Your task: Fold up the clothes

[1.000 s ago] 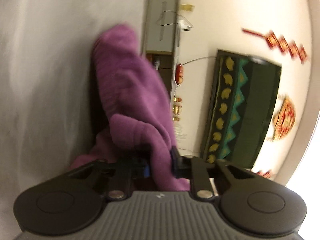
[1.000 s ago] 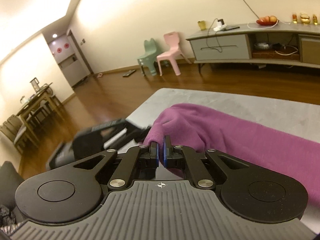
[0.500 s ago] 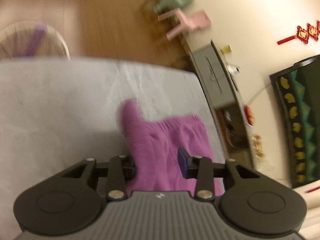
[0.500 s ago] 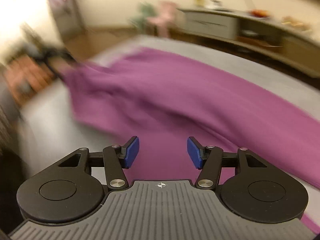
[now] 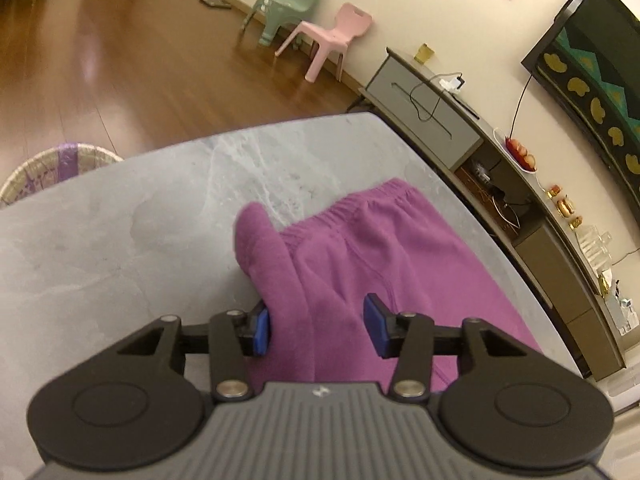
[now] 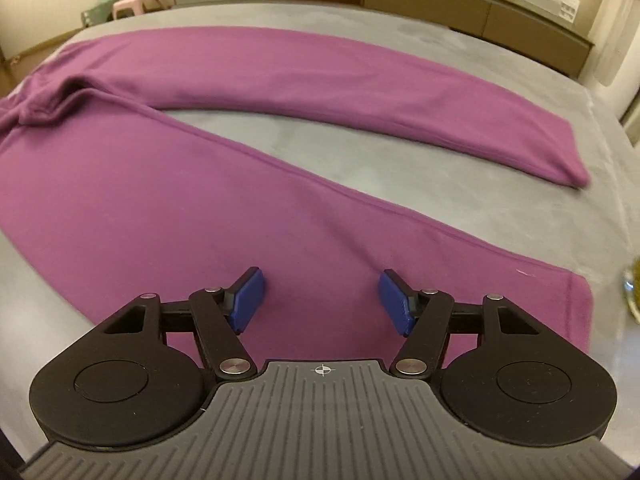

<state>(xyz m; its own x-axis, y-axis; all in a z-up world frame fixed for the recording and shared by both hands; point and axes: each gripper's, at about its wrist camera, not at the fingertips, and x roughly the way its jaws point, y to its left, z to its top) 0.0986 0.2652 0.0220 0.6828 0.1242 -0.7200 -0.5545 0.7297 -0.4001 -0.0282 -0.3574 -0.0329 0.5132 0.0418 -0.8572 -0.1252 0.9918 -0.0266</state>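
The purple trousers (image 6: 248, 92) are laid out flat on the grey counter (image 6: 460, 176), with the two legs spread apart in a V and the waistband (image 5: 360, 208) near the far edge of the counter in the left wrist view; no fold is yet made. The left tongs (image 5: 316, 330) are seen wide open and nothing is held, though a raised hump of fabric (image 5: 268, 264) stands between the blue pads and seems to touch the left pad (image 5: 261, 332); the right tongs (image 6: 322, 300) are also wide open, held over the nearer leg (image 6: 180, 216), and nothing is gripped.

Several risks can be judged from here; if the left tongs are closed on the hump as it stands, more than one layer may be caught and a crooked crease may be dragged in; if one leg is lifted by a single layer only, the cloth under it may be pulled askew; the far leg end (image 6: 560, 160) lies not far from the counter edge and could slide off when the trousers are pulled.
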